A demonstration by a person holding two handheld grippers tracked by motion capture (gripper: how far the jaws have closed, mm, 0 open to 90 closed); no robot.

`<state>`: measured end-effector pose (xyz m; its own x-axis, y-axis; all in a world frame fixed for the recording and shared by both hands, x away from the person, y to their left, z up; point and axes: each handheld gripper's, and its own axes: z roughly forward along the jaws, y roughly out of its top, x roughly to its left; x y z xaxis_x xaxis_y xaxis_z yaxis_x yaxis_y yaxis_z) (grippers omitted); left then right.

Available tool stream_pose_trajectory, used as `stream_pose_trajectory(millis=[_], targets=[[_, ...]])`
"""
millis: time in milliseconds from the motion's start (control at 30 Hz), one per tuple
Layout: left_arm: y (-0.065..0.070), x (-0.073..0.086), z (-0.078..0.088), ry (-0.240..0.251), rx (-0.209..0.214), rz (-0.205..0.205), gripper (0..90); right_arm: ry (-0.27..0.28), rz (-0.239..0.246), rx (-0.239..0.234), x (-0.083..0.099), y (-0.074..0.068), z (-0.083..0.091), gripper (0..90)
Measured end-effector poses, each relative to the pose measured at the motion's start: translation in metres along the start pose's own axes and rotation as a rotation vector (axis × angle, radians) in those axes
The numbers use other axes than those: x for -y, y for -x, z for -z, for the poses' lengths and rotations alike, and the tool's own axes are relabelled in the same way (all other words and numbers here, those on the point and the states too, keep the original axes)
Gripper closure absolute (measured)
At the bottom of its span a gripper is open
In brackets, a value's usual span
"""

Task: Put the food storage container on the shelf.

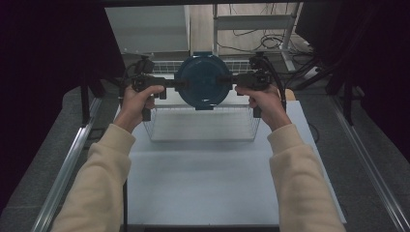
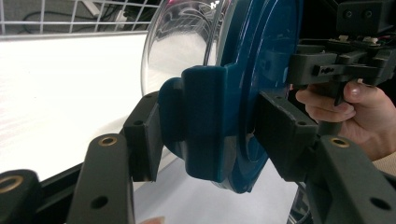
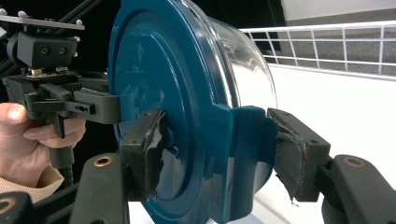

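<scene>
A round container [image 1: 203,82] with a dark blue lid and a clear body is held up on its side between both grippers, lid facing the person. My left gripper [image 1: 178,84] is shut on its left edge. In the left gripper view my jaws [image 2: 212,137] clamp a blue latch tab [image 2: 205,121], with the clear body [image 2: 182,42] behind. My right gripper [image 1: 228,81] is shut on the opposite edge; in the right gripper view its worn pads [image 3: 154,154] press on the lid [image 3: 154,70] and the tab [image 3: 243,140].
A wire basket [image 1: 203,139] stands on the white table [image 1: 208,183] directly below the container. Dark curtains flank both sides, metal rails [image 1: 72,159] run along the table edges, and cables lie on the floor behind. The person's cream sleeves [image 1: 104,169] come in from the bottom.
</scene>
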<state>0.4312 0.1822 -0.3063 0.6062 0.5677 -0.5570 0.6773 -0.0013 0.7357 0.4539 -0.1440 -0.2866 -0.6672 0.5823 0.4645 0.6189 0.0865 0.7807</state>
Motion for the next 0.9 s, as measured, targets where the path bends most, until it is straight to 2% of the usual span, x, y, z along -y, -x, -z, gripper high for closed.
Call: stream_pose_trajectory(millis=[167,233,333,467,667,733,900], targets=[[-0.013,0.000,-0.009,-0.014,0.001,0.027,43.8,-0.009,-0.028,0.006,0.001,0.012,-0.010,39.3],[-0.016,0.001,-0.011,-0.001,0.008,0.043,43.7,-0.009,-0.038,0.003,0.002,0.016,-0.012,39.3],[-0.016,0.000,-0.012,0.005,0.008,0.046,44.0,0.006,-0.055,-0.003,0.002,0.020,-0.013,39.3],[-0.022,-0.002,-0.015,0.021,0.022,0.086,44.0,0.023,-0.082,-0.003,0.002,0.024,-0.015,39.1],[-0.030,-0.005,-0.021,0.051,0.029,0.140,42.3,0.038,-0.174,-0.001,0.000,0.032,-0.020,37.5],[-0.033,-0.006,-0.023,0.054,0.035,0.160,41.4,0.029,-0.181,0.006,0.000,0.033,-0.023,36.0],[-0.041,-0.007,-0.030,0.071,0.044,0.202,39.5,0.033,-0.251,-0.003,-0.001,0.042,-0.027,35.8]])
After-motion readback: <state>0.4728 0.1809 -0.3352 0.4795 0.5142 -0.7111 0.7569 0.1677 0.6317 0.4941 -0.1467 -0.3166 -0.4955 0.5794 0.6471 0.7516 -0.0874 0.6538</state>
